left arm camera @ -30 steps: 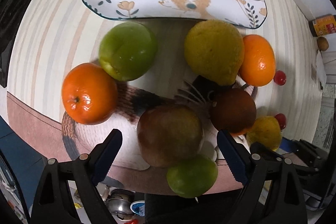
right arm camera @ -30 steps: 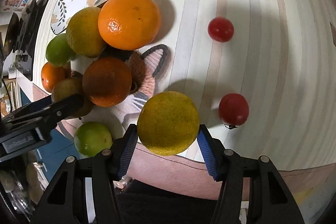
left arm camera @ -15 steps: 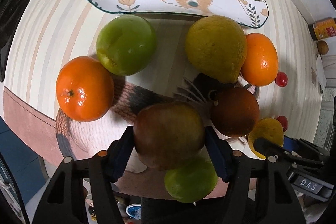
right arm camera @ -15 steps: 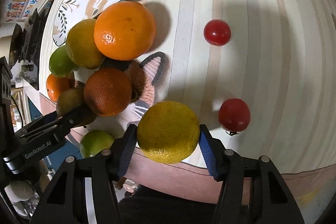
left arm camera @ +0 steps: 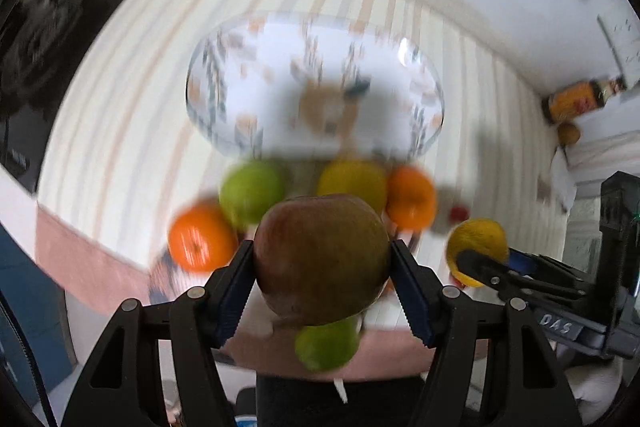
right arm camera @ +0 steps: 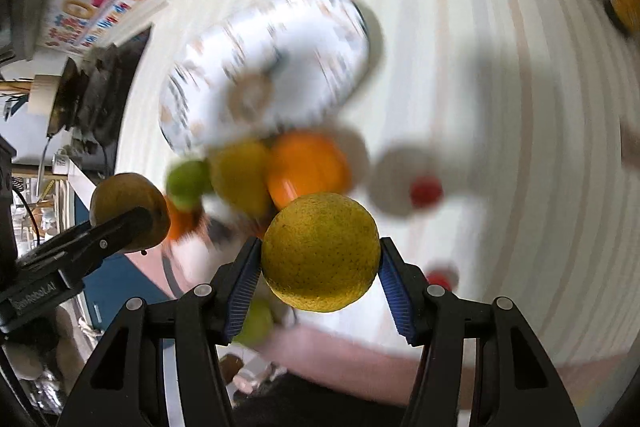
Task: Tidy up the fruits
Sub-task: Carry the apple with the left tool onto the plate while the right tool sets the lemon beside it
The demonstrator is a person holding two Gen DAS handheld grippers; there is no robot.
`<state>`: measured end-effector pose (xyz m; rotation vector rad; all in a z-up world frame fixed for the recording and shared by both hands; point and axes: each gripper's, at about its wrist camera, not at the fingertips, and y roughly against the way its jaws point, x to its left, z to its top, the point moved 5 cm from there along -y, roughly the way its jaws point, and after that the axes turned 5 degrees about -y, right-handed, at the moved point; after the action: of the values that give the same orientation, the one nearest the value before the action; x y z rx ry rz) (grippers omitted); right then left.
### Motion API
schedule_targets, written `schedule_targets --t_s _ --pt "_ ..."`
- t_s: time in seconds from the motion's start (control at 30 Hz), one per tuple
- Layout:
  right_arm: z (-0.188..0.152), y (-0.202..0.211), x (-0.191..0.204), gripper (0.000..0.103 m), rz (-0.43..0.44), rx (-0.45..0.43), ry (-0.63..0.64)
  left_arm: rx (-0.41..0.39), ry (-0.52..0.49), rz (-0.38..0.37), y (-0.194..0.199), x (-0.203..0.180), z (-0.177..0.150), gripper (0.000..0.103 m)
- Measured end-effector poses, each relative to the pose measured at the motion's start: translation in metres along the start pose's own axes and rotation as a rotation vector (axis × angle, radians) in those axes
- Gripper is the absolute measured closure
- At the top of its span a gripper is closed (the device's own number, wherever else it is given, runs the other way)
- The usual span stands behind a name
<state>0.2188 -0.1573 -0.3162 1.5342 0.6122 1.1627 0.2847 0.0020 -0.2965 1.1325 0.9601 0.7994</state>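
We have lifted both fruits off the table: the left gripper (left arm camera: 322, 263), open a second ago, is now clamped on the brown-green fruit (left arm camera: 322, 259); the right gripper (right arm camera: 320, 259) stays clamped on the yellow fruit (right arm camera: 320, 253). Next, presumably, the plate (left arm camera: 264, 99). Motion blur obscures the remaining fruit.

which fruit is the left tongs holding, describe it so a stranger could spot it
Start at the patterned oval plate on the striped tablecloth and drop past the fruit cluster below it. Lifted above that cluster, clamped in the left tongs, is the brownish apple. Its neighbours are plain orange, yellow or green; it alone is dull red-brown fading to olive.
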Motion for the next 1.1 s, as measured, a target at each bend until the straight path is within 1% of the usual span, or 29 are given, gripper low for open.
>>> schedule_targets --t_s 0.07,0.1,0.2,0.3,0.37,0.47,0.6,0.67,0.77,0.83,0.9,0.93,0.97,1.0,1.03,1.1 --pt "0.021 -0.001 0.009 0.042 -0.006 -0.026 0.029 -0.017 0.0 0.025 0.002 0.006 0.027 0.039" --pt "0.034 -0.005 0.016 0.042 -0.011 -0.034 0.045 -0.02 0.007 0.043 -0.001 0.013 0.049 0.039" --pt "0.071 -0.016 0.03 0.042 -0.044 -0.034 0.081 -0.003 0.031 0.075 -0.019 0.028 0.089 0.039" --pt "0.106 -0.033 0.042 0.042 -0.088 -0.027 0.114 0.033 0.056 0.089 -0.04 0.043 0.118 0.039" --pt "0.124 -0.048 0.054 0.042 -0.11 -0.01 0.127 0.056 0.076 0.085 -0.051 0.05 0.128 0.039" --pt "0.141 -0.066 0.059 0.042 -0.138 0.013 0.141 0.093 0.101 0.071 -0.065 0.058 0.146 0.039" --pt "0.159 -0.09 0.066 0.042 -0.173 0.041 0.16 0.14 0.113 0.059 -0.079 0.06 0.157 0.039" --pt "0.162 -0.096 0.066 0.042 -0.17 0.055 0.155 0.159 0.118 0.044 -0.087 0.061 0.16 0.039" --pt "0.169 -0.099 0.069 0.042 -0.164 0.054 0.158 0.186 0.124 0.025 -0.091 0.06 0.158 0.039" --pt "0.171 -0.1 0.069 0.042 -0.151 0.072 0.153 0.209 0.144 0.01 -0.096 0.061 0.157 0.039" --pt "0.172 -0.101 0.069 0.042 -0.152 0.08 0.148 0.218 0.174 -0.022 -0.099 0.063 0.155 0.038" --pt "0.173 -0.099 0.067 0.038 -0.148 0.079 0.143 0.22 0.183 -0.032 -0.1 0.064 0.155 0.038" --pt "0.174 -0.097 0.065 0.029 -0.14 0.076 0.134 0.222 0.193 -0.037 -0.1 0.065 0.154 0.038" --pt "0.176 -0.096 0.066 0.025 -0.135 0.075 0.127 0.223 0.197 -0.033 -0.1 0.068 0.15 0.038" --pt "0.177 -0.094 0.065 0.02 -0.131 0.073 0.12 0.223 0.198 -0.032 -0.1 0.069 0.15 0.029" --pt "0.179 -0.086 0.063 0.017 -0.132 0.062 0.112 0.207 0.199 -0.037 -0.096 0.07 0.149 0.012"
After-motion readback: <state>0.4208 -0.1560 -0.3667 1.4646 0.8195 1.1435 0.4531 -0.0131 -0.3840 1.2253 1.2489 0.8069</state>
